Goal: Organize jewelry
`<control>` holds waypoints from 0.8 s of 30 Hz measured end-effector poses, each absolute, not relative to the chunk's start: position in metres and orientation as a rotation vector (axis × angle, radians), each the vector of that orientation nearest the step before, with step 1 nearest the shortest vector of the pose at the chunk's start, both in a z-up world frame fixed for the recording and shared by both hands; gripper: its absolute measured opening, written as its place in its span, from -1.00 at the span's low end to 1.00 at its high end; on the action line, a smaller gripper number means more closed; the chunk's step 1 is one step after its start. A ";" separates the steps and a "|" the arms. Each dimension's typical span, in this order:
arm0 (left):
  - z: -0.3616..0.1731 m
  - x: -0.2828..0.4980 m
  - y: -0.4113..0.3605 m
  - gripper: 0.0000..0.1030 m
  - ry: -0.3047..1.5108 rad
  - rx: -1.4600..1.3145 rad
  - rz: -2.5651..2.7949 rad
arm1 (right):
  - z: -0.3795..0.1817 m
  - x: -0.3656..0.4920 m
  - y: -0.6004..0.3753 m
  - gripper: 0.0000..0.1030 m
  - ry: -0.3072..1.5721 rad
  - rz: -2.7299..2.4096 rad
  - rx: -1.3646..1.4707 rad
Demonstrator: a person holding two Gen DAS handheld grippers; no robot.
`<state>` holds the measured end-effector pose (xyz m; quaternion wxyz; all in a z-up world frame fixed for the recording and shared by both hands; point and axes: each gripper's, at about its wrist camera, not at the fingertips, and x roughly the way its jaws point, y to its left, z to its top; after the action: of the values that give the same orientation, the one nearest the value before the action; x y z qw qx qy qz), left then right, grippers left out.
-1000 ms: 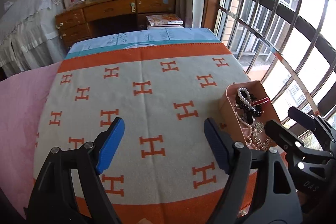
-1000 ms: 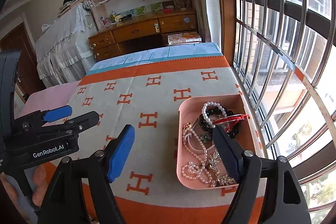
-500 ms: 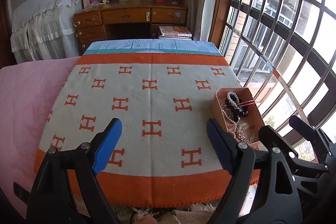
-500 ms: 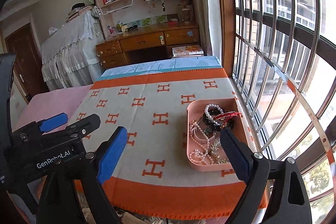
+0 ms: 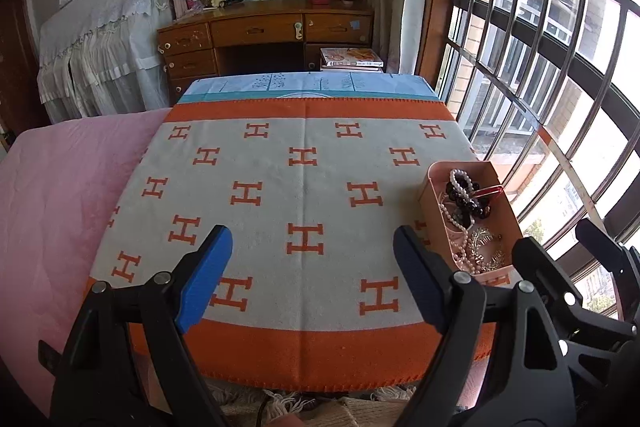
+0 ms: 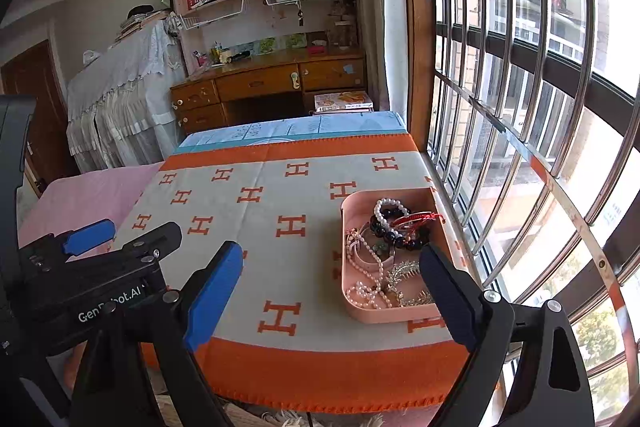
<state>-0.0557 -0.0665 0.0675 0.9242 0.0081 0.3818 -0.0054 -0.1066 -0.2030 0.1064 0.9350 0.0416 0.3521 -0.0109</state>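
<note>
Orange blanket border [image 5: 320, 355] beneath jaws

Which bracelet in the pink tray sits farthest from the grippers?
The white pearl bracelet, at the pink tray's far end, beyond the black bead bracelet and red bangle.

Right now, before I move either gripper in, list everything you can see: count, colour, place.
tray: one, pink, on the blanket's window side, near its front edge
white bead strands: several, tangled in the tray
black bead bracelet: one, far half of the tray
red bangle: one, over the black beads
gold pieces: a few, near half of the tray
blanket: one, grey and orange with H marks, covers the table
pink sheet: one, left of the blanket
desk: one, brown wood, far wall
left gripper: black with blue pads, open, empty
right gripper: same, open, empty
</note>
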 end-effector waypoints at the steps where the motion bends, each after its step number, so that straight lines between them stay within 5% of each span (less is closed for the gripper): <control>1: 0.068 -0.056 -0.067 0.58 0.783 0.019 -0.011 | 0.107 -0.106 -0.204 0.77 0.719 -0.024 0.087; 24: 0.065 -0.050 -0.064 0.57 0.788 0.028 -0.003 | 0.106 -0.092 -0.210 0.77 0.731 -0.030 0.091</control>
<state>-0.0502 -0.0639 0.0647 0.9233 0.0137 0.3837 -0.0017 -0.0921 -0.2101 0.1056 0.9329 0.0447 0.3571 -0.0149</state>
